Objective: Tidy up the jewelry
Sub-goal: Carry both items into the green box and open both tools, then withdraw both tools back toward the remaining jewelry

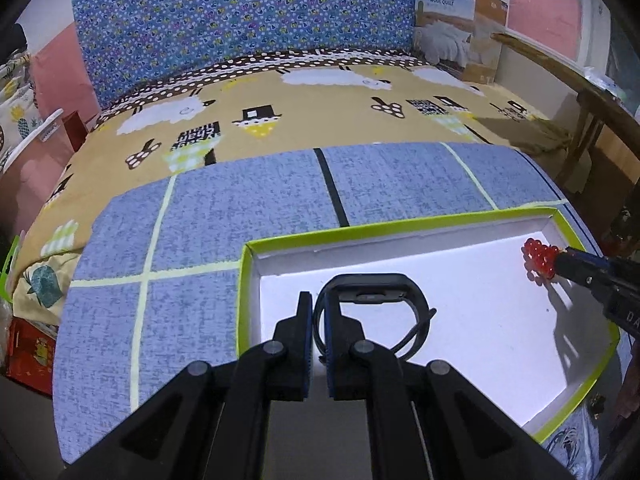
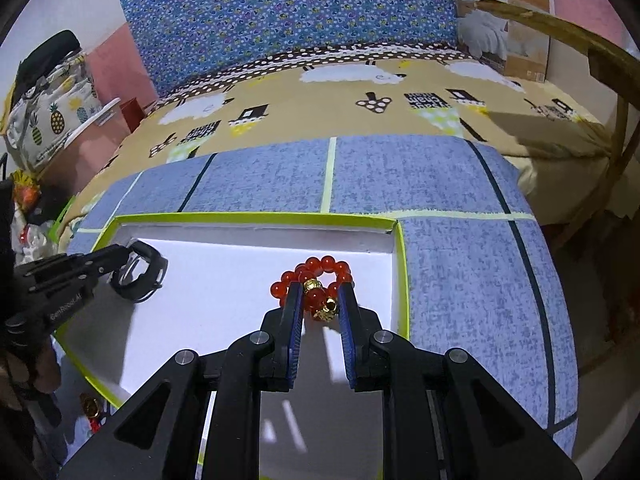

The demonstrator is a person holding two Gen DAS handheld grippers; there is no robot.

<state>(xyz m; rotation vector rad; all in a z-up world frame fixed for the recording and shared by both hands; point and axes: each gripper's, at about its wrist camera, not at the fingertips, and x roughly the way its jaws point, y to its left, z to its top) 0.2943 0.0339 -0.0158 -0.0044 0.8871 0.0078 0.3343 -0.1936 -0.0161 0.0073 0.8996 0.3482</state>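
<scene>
A shallow white box with a green rim (image 1: 400, 227) (image 2: 256, 219) lies on the blue mat. My left gripper (image 1: 319, 304) is shut on the strap of a black watch (image 1: 384, 292), held over the box's left part; it also shows in the right wrist view (image 2: 140, 276). My right gripper (image 2: 322, 294) is shut on a red bead bracelet with gold beads (image 2: 316, 280) at the box's right side. In the left wrist view the bracelet (image 1: 538, 258) sits at the tip of the right gripper (image 1: 562, 260).
The blue mat with pale and dark grid lines (image 1: 240, 216) covers a bed with a sheep-print sheet (image 1: 320, 112). A quilt box (image 1: 460, 28) stands at the back right. A wooden frame (image 2: 600, 52) is at the right. Small gold and red items (image 2: 92, 408) lie left of the box.
</scene>
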